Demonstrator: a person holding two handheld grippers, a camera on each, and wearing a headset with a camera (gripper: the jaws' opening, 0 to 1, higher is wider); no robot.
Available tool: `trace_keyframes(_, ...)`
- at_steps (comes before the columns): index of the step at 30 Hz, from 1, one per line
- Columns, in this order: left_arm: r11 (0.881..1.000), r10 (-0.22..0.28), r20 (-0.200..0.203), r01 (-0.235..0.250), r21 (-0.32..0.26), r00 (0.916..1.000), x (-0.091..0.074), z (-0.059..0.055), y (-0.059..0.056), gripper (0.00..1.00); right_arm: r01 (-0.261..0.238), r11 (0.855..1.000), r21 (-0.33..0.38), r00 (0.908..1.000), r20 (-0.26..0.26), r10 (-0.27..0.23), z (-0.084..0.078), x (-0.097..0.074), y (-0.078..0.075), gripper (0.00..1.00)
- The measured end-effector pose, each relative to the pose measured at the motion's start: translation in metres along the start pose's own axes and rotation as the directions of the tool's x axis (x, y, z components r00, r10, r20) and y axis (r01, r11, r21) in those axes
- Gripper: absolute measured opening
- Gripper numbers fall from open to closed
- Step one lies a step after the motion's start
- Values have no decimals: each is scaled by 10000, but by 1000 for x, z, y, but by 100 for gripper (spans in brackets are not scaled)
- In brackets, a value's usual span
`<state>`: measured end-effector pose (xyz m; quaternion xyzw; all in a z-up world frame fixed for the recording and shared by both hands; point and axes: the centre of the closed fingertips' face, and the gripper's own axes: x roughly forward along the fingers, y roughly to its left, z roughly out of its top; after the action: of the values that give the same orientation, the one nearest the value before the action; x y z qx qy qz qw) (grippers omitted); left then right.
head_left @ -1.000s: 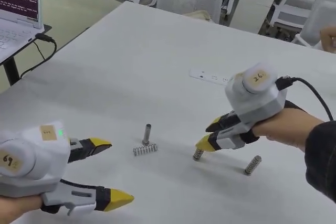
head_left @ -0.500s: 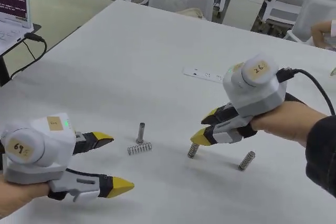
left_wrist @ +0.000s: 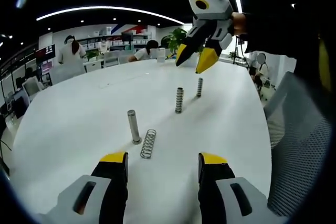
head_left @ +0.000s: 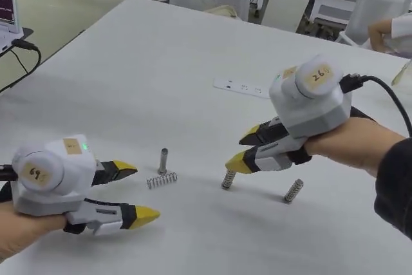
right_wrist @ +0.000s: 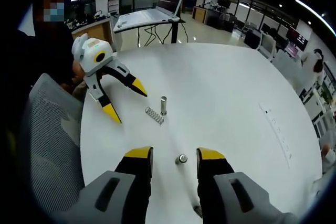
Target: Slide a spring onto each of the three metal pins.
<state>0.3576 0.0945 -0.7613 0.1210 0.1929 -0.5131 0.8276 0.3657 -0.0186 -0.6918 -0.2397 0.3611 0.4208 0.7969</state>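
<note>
Two of the three pins already wore springs, both right of the bare pin [head_left: 163, 161], and the loose spring [head_left: 161, 180] lay flat on the table [head_left: 161, 69] just beside that pin's foot. The right gripper [head_left: 235, 153] hung over the nearer sprung pin [head_left: 228, 180], jaws apart and empty; the left gripper [head_left: 145, 191] sat left of the bare pin, jaws wide, holding nothing. To my eye, the spring wanted pinching lightly near one end, tipping upright, and lining up over the pin top before release.
</note>
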Motion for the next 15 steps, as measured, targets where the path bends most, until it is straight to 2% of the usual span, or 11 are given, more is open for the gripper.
trace_keyframes(15,9999,-81,15,82,-112,10000,18,-2,9,37,214,9998,62,9996,208,-215,-2,-11,4,32)
